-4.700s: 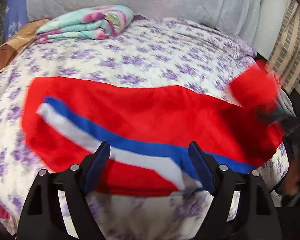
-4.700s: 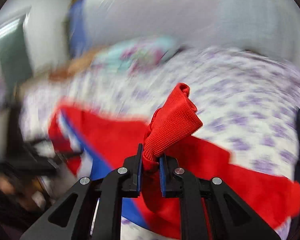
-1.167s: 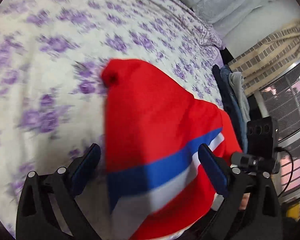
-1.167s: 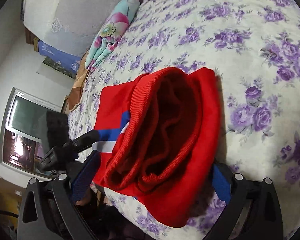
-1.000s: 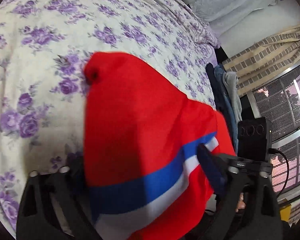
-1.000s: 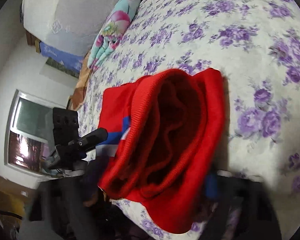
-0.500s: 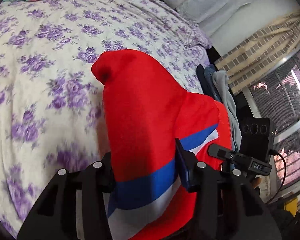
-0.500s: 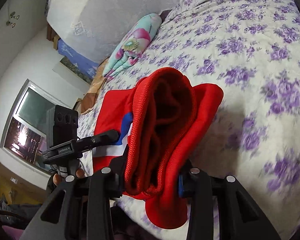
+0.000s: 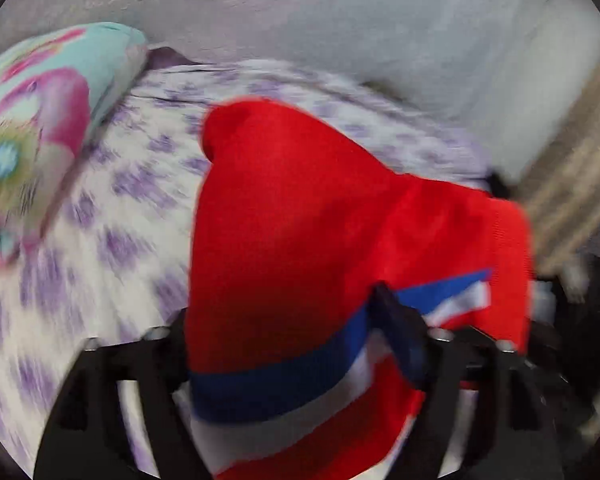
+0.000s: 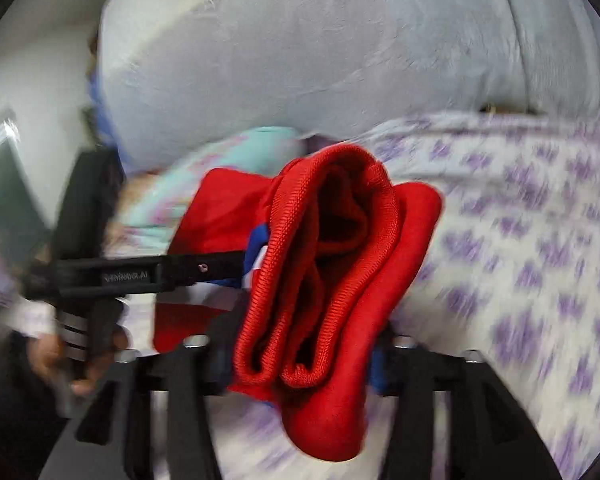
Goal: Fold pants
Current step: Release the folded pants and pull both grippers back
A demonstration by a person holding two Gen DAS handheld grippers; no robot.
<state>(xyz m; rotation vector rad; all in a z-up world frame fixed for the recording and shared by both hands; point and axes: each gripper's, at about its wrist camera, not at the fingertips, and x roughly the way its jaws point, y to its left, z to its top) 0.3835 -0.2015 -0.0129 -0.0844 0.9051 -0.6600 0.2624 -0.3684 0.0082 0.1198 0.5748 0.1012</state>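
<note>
Two tools in view, one pair of pants, one bed.

Left tool (image 9: 286,320): jaws have just been widening and stand far apart. The folded pants (image 9: 300,208) fill the gap. The cloth hides my left-side finger. The other finger (image 9: 400,344) sits against the blue stripe. Frame is smeared, so I cannot tell whether it still pinches.

Right tool (image 10: 300,352): jaws have just been widening too, but they look only part open. The ribbed waistband end of the pants is stacked in several layers between the pads and bulges past both of them. I read that as still clamped on the cloth.

The pants are red, with one blue stripe and one white stripe side by side. The bundle spans from one tool to the other. Its rounded fold points away from me in the left view, and its lower edge hangs below the fingers in the right view.

The right camera also catches the left tool from the side as a black bar with a label, and a hand (image 10: 60,356) on its grip.

Under all that is the bed (image 9: 120,200), with a white sheet with purple flowers. One folded teal and pink floral blanket (image 9: 32,120) lies near the head end. One grey padded headboard (image 9: 340,20) is behind it, and a beige curtain (image 9: 572,184) is at the right edge.
</note>
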